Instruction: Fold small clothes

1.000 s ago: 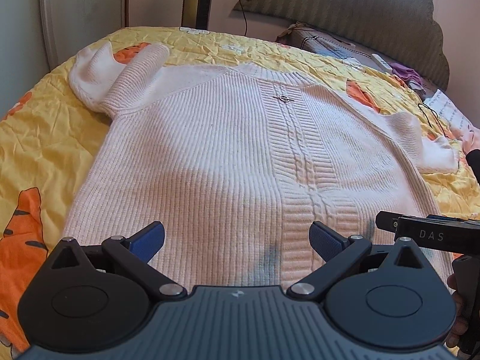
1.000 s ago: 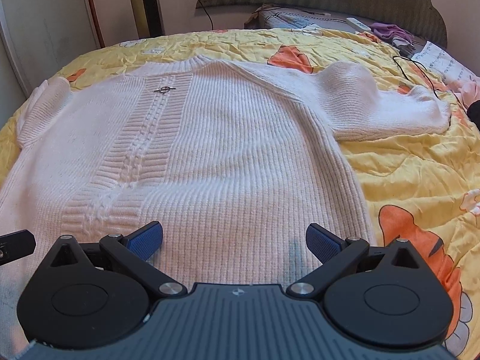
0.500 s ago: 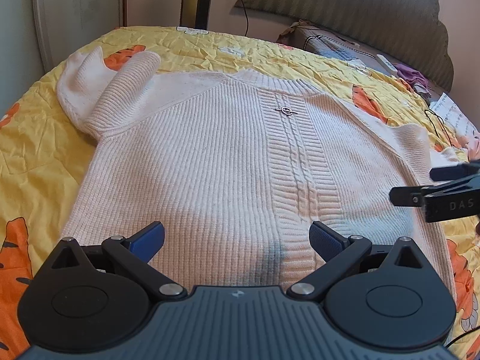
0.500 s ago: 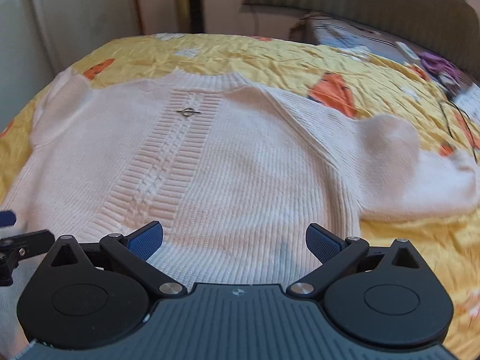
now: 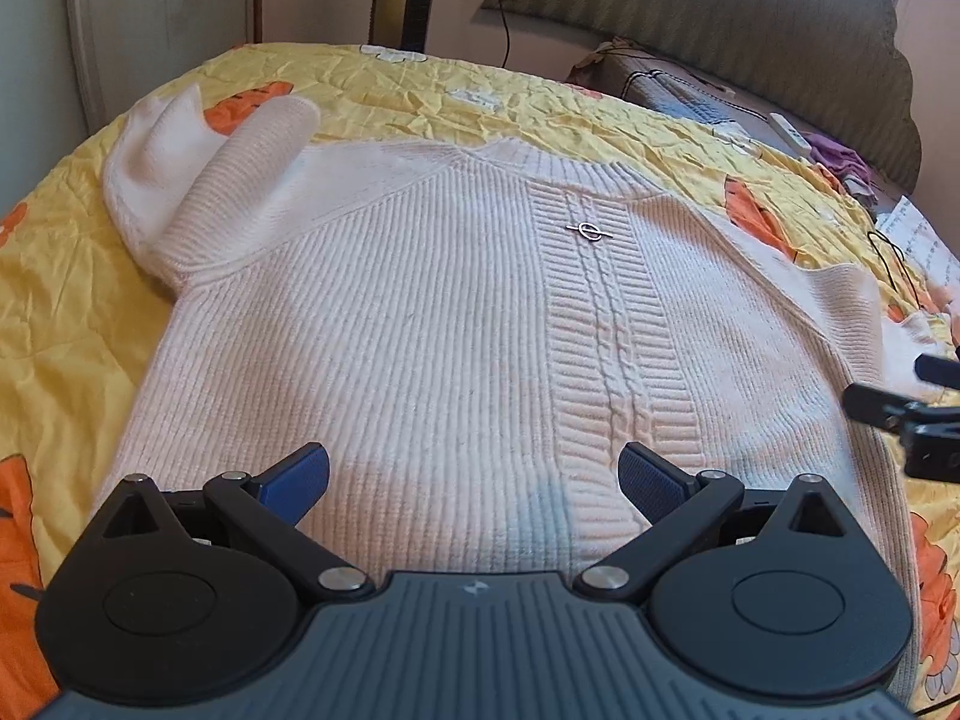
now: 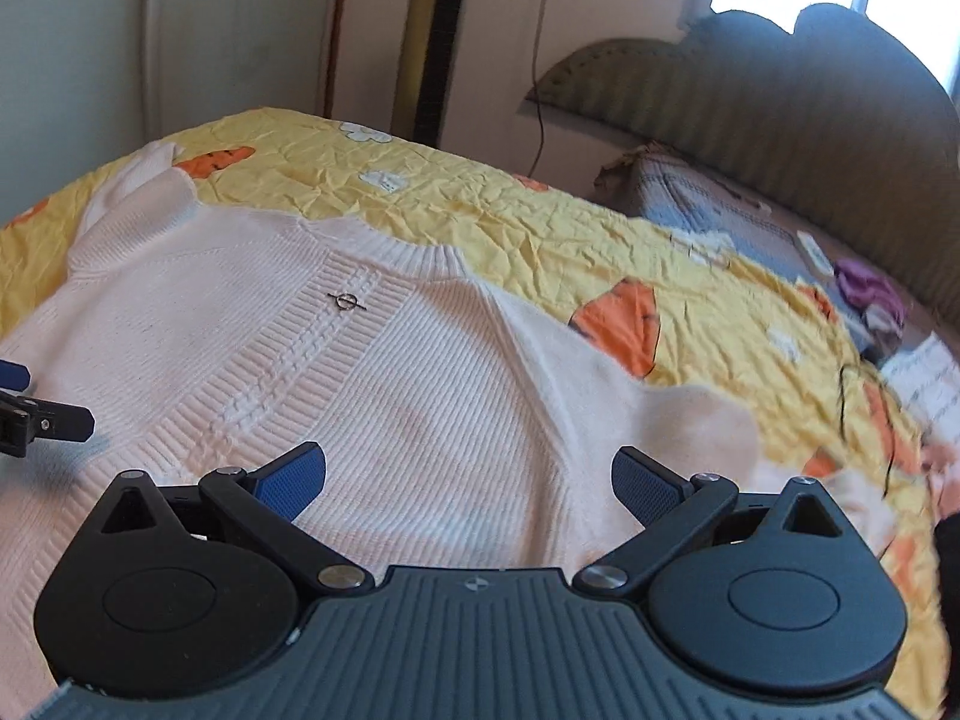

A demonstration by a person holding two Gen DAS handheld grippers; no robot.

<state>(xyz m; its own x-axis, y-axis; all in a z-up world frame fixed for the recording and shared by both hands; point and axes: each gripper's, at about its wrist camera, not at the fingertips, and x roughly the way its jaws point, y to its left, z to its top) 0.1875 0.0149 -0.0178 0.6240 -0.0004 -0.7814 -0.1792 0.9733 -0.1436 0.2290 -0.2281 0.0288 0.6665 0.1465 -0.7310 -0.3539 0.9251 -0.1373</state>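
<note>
- Both claws are spread wide and holding nothing: left gripper (image 5: 474,480) hangs over the lower middle of the sweater (image 5: 456,348), right gripper (image 6: 468,477) hangs over its right shoulder area, neither touching the knit as far as I can tell.
- Sweater's lying front-up and flat on the yellow bedspread (image 5: 420,90), collar toward the headboard (image 5: 720,18), hem toward the near edge of the bed.
- Progress-wise, pretty much zero folds so far. Left sleeve (image 5: 198,180) is bunched up near the far left corner, right sleeve (image 6: 708,426) flops out toward the right edge.
- What's left, I'd guess: tuck both sleeves in, fold the sides, then fold the body in half.
- Clutter sits up by the headboard, well away from the sweater.
</note>
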